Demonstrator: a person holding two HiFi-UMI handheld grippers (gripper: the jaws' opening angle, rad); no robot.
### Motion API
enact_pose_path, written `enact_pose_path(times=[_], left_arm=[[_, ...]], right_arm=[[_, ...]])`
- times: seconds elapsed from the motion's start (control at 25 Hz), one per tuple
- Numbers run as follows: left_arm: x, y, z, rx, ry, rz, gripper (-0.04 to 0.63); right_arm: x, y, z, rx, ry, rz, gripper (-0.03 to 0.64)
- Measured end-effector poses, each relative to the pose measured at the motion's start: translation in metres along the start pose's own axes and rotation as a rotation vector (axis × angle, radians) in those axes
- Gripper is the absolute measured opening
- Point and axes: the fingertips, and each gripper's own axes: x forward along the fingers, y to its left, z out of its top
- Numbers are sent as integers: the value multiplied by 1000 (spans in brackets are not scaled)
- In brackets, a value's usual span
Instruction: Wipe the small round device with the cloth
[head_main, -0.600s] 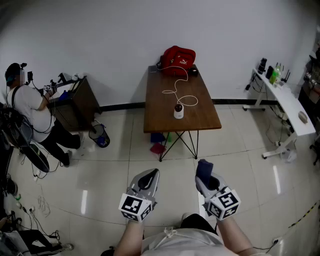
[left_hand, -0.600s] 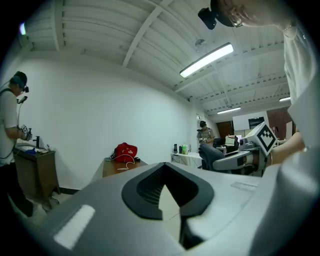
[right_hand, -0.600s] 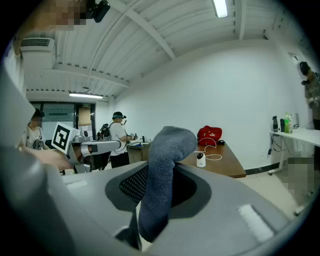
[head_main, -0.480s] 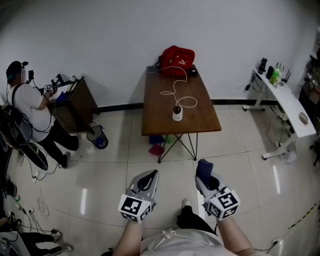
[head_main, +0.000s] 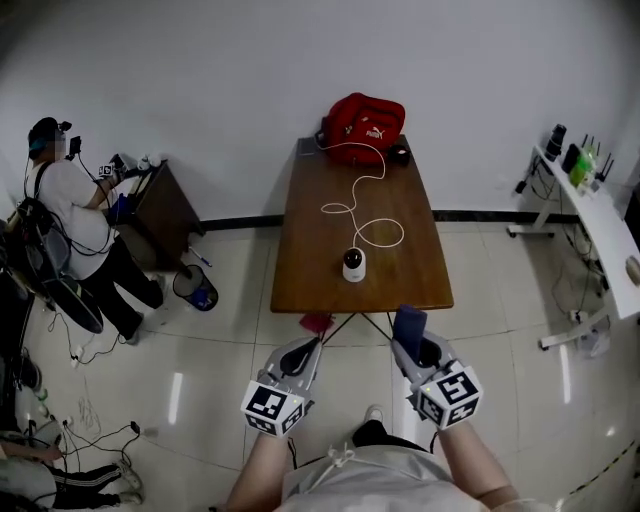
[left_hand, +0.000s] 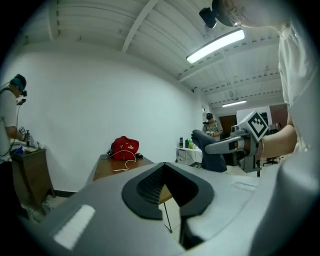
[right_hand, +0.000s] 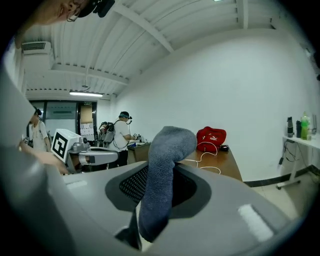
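Observation:
The small round white device (head_main: 353, 264) with a dark top stands near the front edge of the brown table (head_main: 310, 270), a white cable (head_main: 362, 195) running from it toward the back. My right gripper (head_main: 415, 347) is shut on a dark blue-grey cloth (head_main: 409, 325), which sticks up from its jaws (right_hand: 161, 170). My left gripper (head_main: 298, 358) is shut and holds nothing (left_hand: 162, 187). Both grippers hover over the floor just short of the table's front edge.
A red bag (head_main: 368, 122) and a small dark object lie at the table's far end. A person (head_main: 70, 220) stands at a dark cabinet (head_main: 160, 210) on the left beside a bin (head_main: 194, 290). A white desk (head_main: 600, 235) with bottles stands at the right.
The table and device have come nearer in the head view; both grippers now reach close to the table's front edge, still held the same way.

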Motion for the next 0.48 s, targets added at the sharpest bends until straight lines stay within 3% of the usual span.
enact_pose_path(times=[0.2, 0.32, 0.36, 0.44, 0.48], left_arm=[[77, 22, -14, 41, 56, -1, 6], [106, 43, -31, 54, 80, 17, 9], [116, 50, -35, 46, 76, 19, 50], [138, 64, -48, 25, 97, 15, 238], [151, 72, -57, 17, 121, 9, 292]], right_arm=[[49, -69, 18, -7, 28, 23, 106], [79, -87, 8, 9, 75, 48, 106], [88, -91, 0, 16, 99, 53, 106], [107, -102, -14, 40, 136, 59, 106], [117, -107, -20, 54, 148, 60, 106]])
